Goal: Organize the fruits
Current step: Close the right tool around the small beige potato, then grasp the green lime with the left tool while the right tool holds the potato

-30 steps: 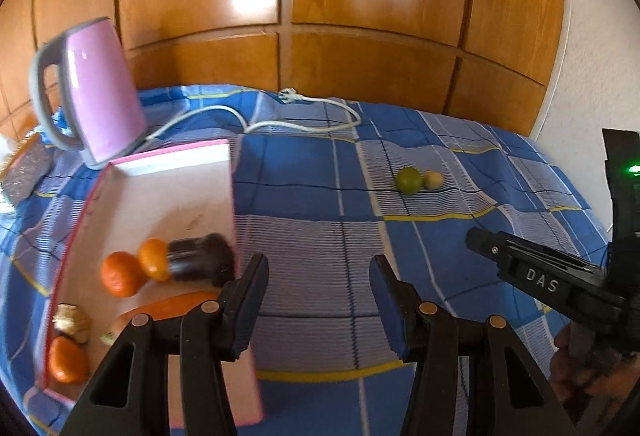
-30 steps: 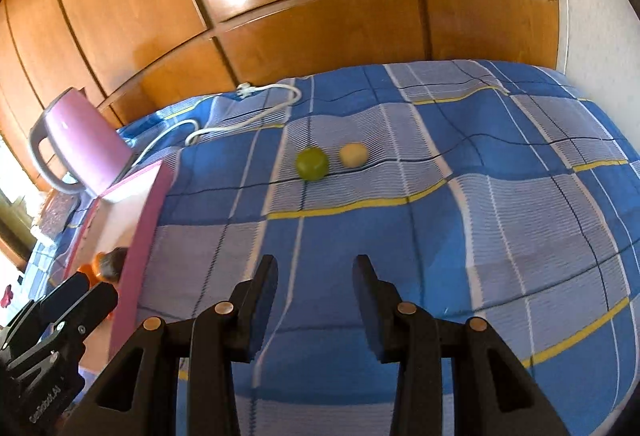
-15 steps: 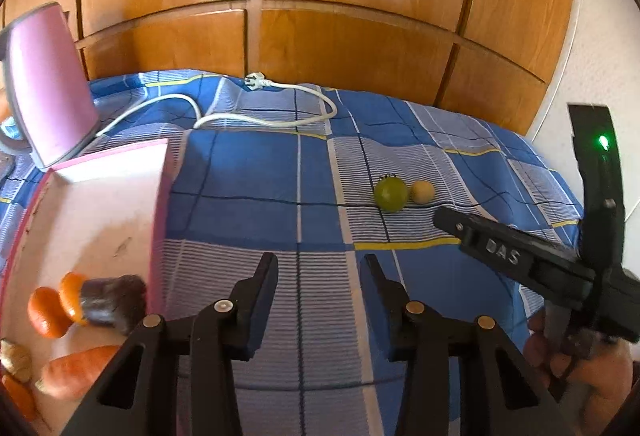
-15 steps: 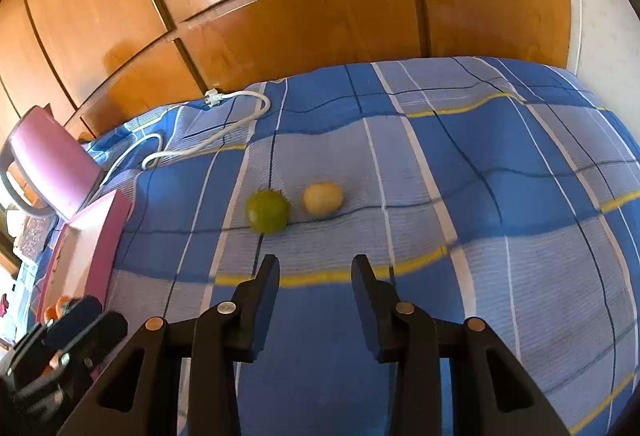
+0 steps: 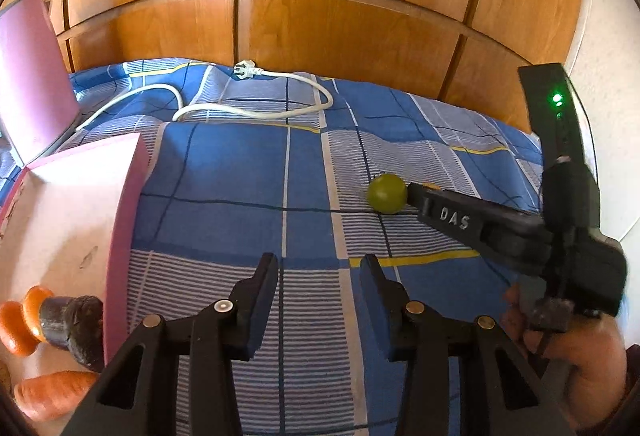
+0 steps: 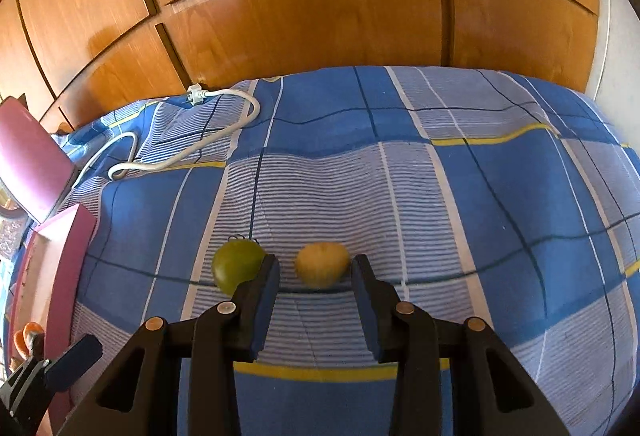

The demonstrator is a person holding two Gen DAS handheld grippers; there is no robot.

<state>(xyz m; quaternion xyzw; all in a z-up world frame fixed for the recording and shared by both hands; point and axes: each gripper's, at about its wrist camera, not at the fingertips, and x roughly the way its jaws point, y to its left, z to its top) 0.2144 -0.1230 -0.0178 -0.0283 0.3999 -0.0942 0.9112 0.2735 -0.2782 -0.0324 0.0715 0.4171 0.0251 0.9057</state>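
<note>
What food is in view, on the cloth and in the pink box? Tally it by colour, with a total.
Green: 1, the green fruit on the cloth
Yellow: 1, the yellow fruit beside it
Orange: 3, two orange fruits and a carrot in the pink box
Dark purple: 1, the dark purple piece in the box
Total: 6 in view

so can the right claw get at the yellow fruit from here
Probably yes: the right claw stands open with the yellow fruit between its tips, pads not pressing. The green fruit sits just outside, touching nothing.

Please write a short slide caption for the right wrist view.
Right gripper open around a yellow fruit on the checked blue cloth, green fruit beside it.
</note>
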